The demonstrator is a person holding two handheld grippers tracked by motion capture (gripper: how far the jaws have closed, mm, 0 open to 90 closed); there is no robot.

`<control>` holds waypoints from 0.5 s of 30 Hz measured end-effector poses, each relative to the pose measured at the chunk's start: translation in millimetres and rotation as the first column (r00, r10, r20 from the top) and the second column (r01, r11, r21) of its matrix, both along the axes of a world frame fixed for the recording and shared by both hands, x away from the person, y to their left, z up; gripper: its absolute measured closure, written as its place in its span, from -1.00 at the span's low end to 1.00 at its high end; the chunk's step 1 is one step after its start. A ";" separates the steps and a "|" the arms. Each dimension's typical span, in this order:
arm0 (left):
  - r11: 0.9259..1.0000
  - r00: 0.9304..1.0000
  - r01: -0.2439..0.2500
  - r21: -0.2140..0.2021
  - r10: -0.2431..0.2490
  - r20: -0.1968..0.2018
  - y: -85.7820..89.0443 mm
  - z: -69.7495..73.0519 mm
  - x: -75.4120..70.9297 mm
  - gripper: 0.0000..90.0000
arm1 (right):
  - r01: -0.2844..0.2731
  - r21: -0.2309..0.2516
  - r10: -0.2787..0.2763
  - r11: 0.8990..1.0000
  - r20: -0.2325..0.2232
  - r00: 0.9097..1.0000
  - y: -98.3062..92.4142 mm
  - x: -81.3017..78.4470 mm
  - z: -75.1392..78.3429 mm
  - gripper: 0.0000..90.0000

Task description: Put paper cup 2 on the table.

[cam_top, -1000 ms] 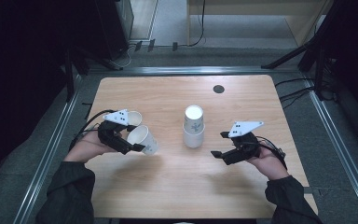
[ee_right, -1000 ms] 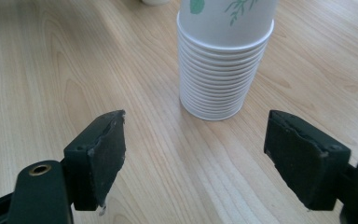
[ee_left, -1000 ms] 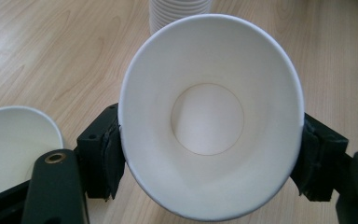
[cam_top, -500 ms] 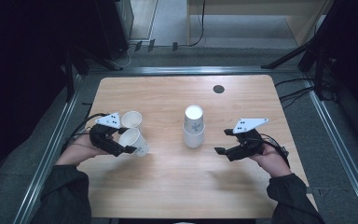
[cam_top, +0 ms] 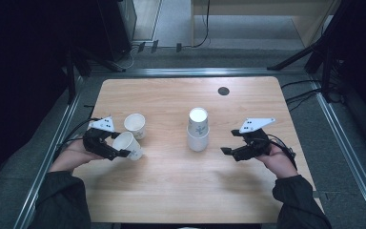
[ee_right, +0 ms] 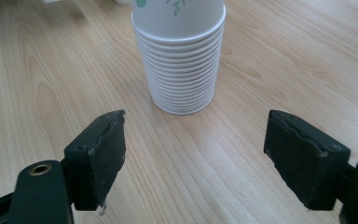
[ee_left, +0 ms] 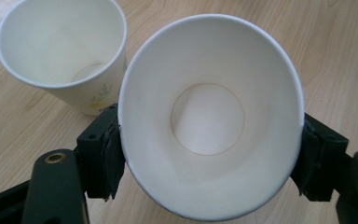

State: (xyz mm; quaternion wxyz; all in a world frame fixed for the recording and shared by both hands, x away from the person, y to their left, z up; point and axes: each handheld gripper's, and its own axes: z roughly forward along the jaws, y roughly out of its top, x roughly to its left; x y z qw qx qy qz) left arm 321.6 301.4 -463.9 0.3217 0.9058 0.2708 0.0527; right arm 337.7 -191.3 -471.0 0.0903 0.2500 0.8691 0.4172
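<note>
The left gripper [cam_top: 116,151] was clamped on a paper cup [cam_top: 127,145], its two jaws pressing the cup's sides. In the left gripper view that held cup [ee_left: 209,116] lay tipped with its mouth toward the camera, squeezed into a slight oval, the round base plain inside it. Since a second before, this hand had drawn back toward the person and to the left edge of the table [cam_top: 171,191], and had come a little lower; the cup travelled with it, and the grip did not change.

The right gripper [cam_top: 228,151] hovered low over the wood on the other side, jaws standing wide apart with nothing between them. It had kept its place over that second. In the right gripper view the gap between its jaws [ee_right: 193,154] faced the stack [ee_right: 179,60] of nested cups, which stood upright a short way ahead and clear of both jaws.

Farther out, a second cup [cam_top: 135,125] stood upright just beyond the held one, close to it; in the left gripper view its rim [ee_left: 60,46] seemed to sit right beside the held cup's rim, though I could not tell if they touched. The stack [cam_top: 198,130] stood near the table's middle, unmoved. Beyond it, near the far edge, was a small dark hole [cam_top: 223,90].
</note>
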 end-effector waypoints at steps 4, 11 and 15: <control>0.999 1.000 -0.013 0.029 0.013 -0.006 1.3 -3.4 0.7 -0.46 | 0.000 -0.002 0.000 1.000 0.001 1.000 0.2 0.4 -0.4 -0.53; 0.996 1.000 -0.023 0.084 0.024 -0.009 -3.5 -9.3 3.0 -0.46 | 0.003 -0.009 -0.003 1.000 0.001 1.000 0.5 0.7 -1.3 -0.53; 0.993 1.000 -0.019 0.113 0.019 -0.002 -8.1 -11.7 3.6 -0.47 | 0.001 -0.014 -0.001 1.000 0.002 1.000 0.9 0.7 -1.9 -0.53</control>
